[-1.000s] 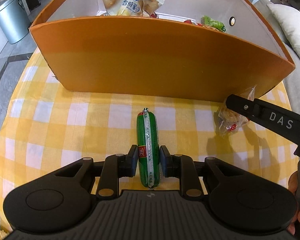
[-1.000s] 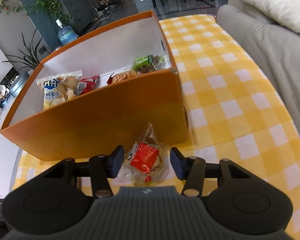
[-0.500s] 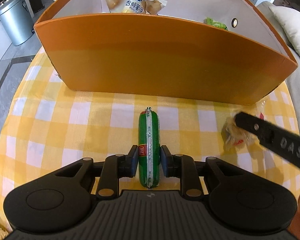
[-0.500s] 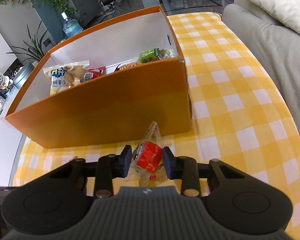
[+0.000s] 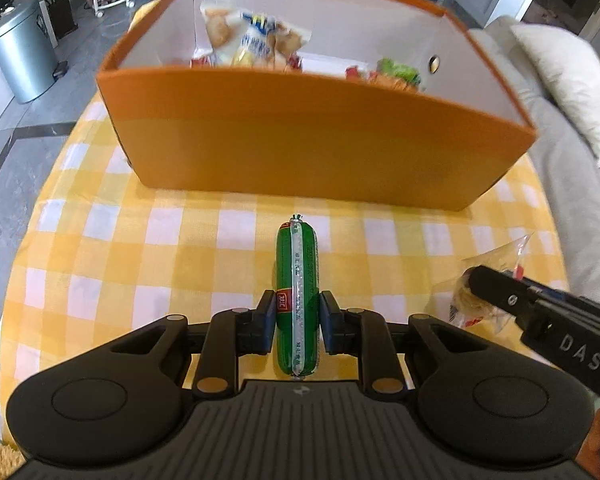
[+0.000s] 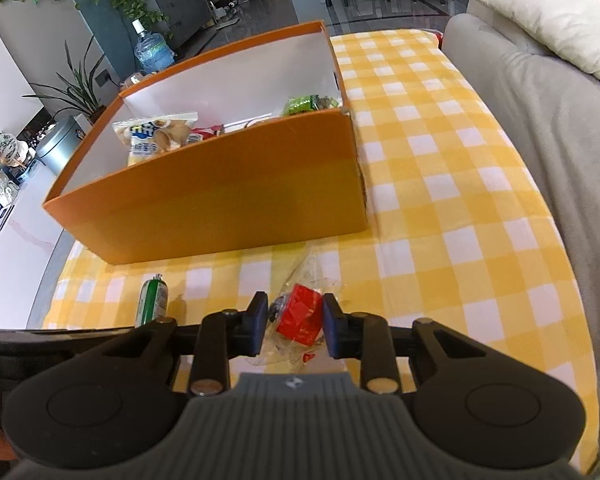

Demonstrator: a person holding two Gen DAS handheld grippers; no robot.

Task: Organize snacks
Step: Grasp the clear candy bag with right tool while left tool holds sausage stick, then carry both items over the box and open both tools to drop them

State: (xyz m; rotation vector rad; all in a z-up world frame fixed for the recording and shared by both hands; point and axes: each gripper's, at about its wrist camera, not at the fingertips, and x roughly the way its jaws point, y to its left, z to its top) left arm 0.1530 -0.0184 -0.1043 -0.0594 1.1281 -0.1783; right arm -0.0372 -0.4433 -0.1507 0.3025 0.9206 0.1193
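The left claw pinches a green sausage near its rear half; the sausage's long axis runs straight away from the camera, its clipped tip pointing at the near wall of the orange box. It is a smooth, glossy plastic tube with a pale seam along the top and a small red label by the left pad. The right claw is closing on a crinkled clear packet with a red block inside; both pads touch it, and its twisted clear end points up toward the box. The box is stiff card, orange outside, white inside, holding a puffy chip bag at left and a green wrapper at far right. Everything is over a tabletop draped in yellow-and-white checked cloth.
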